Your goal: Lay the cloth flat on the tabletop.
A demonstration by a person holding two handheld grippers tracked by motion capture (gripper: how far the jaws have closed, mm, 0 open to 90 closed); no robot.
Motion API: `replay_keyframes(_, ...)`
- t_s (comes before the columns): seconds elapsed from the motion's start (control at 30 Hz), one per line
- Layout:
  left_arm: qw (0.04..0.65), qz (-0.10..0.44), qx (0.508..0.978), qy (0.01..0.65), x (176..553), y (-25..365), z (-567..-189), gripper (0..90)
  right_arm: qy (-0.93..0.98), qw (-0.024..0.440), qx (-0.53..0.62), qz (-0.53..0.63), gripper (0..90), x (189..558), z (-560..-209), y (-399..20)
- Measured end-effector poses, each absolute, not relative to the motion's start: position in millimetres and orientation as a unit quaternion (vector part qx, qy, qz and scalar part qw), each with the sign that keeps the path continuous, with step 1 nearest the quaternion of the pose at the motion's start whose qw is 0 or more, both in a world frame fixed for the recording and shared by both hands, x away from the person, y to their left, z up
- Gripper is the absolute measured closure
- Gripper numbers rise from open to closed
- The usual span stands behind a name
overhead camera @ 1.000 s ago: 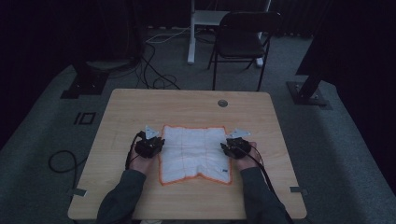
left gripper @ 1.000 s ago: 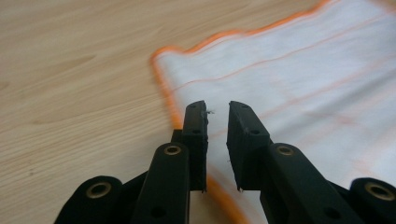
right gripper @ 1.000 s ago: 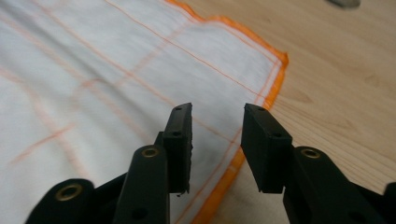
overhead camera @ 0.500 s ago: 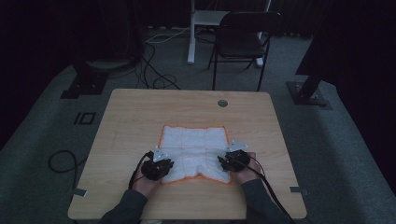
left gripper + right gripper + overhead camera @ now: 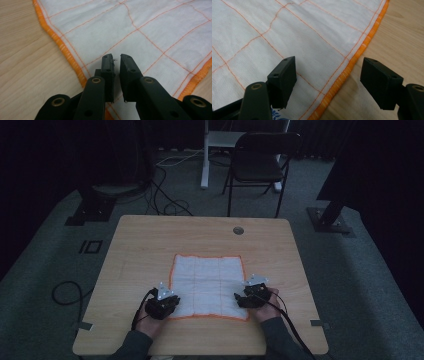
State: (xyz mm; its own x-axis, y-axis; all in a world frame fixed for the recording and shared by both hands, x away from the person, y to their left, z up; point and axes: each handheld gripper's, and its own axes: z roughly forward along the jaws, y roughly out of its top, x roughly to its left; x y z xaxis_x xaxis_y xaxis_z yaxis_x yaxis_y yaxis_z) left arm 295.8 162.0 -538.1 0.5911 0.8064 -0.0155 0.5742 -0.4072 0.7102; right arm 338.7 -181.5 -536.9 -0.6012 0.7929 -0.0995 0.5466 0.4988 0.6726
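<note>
High view shows the white square cloth with orange hem and thin orange grid lines [image 5: 208, 286] lying flat in the middle of the light wooden desk [image 5: 150, 240], a bit toward our side. We hold the left gripper [image 5: 162, 304] at the near left corner and the right gripper [image 5: 252, 295] at the near right corner, so each hand works one corner, probably to fold or pull the cloth.

Left gripper view: the jaws have just been closing and now stand almost together, w/ only a narrow slit between them. A few white fibres sit at the tip of one jaw, but we cannot tell if they pinch the fabric or only hover above it, just inside the orange hem [image 5: 63, 50].

Right gripper view: the jaws have just been opening and now stand wide apart. One jaw is over the white field, the other over bare wood, so the hem [image 5: 352, 63] runs between them, and the pads press nothing.

Edges & room: the near hem is not far from the desk's near edge, so there is little space to pull back. Beyond the cloth the desk is free up to a small round cable hole [image 5: 238, 230], approx. enough for a forward fold. Both side margins are bare wood.
</note>
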Motion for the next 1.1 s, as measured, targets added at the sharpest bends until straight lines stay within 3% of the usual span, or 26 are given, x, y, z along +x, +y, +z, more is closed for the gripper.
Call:
replay_keyframes(0.5,0.344,0.171,0.818,0.428,279.0,170.6,-537.8,82.5,0.84,0.182,0.402,0.315,28.6,328.8,-537.2,-186.4)
replay_keyframes(0.83,0.366,0.181,0.792,0.454,296.5,182.8,-529.2,72.3,0.816,0.18,0.415,0.36,39.5,341.4,-528.1,-193.4)
replay_keyframes(1.1,0.38,0.181,0.77,0.48,311.8,194.8,-528.4,67.2,0.815,0.175,0.415,0.365,40.7,346.6,-528.7,-189.4)
